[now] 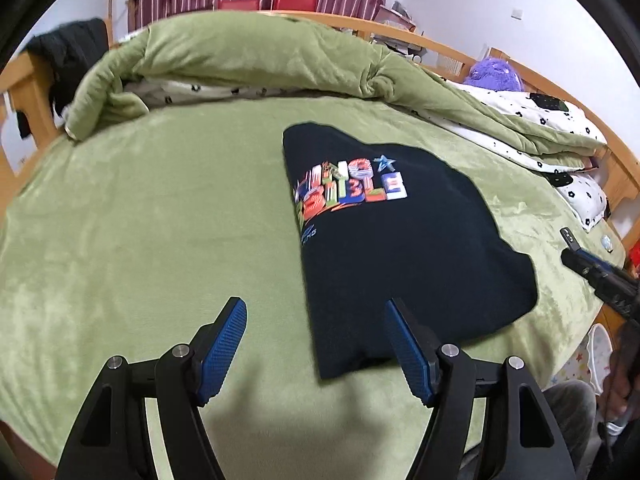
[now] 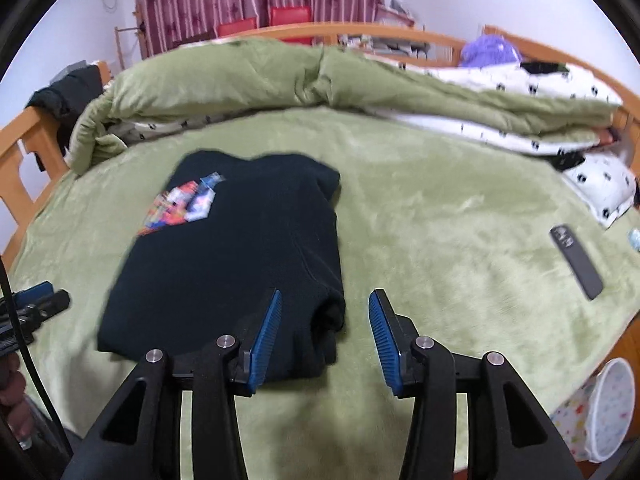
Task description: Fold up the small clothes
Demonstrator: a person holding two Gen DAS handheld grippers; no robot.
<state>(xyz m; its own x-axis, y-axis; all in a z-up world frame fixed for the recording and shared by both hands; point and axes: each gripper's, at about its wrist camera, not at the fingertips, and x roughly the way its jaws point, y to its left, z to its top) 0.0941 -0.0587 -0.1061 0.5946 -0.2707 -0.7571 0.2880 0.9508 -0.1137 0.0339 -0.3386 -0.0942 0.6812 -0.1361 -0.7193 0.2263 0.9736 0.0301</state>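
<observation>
A small black top (image 1: 404,248) with a colourful letter print lies folded into a narrow block on the green blanket (image 1: 160,220). My left gripper (image 1: 314,308) hovers above the garment's near left corner, jaws open, nothing between the blue pads. In the right wrist view the same black top (image 2: 240,256) lies left of centre. My right gripper (image 2: 326,300) hangs over its near right corner, open and empty, clear of the cloth. The right gripper's tip (image 1: 592,268) shows at the left wrist view's right edge. The left gripper's tip (image 2: 40,300) shows at the right wrist view's left edge.
A rolled green duvet (image 1: 260,56) with white patterned lining lies across the far side of the bed. A dark remote (image 2: 576,260) rests on the blanket at the right. A patterned pillow (image 2: 604,184), a purple plush (image 2: 492,50) and the wooden bed frame (image 2: 24,160) border the bed. A patterned basket (image 2: 604,412) stands beside it.
</observation>
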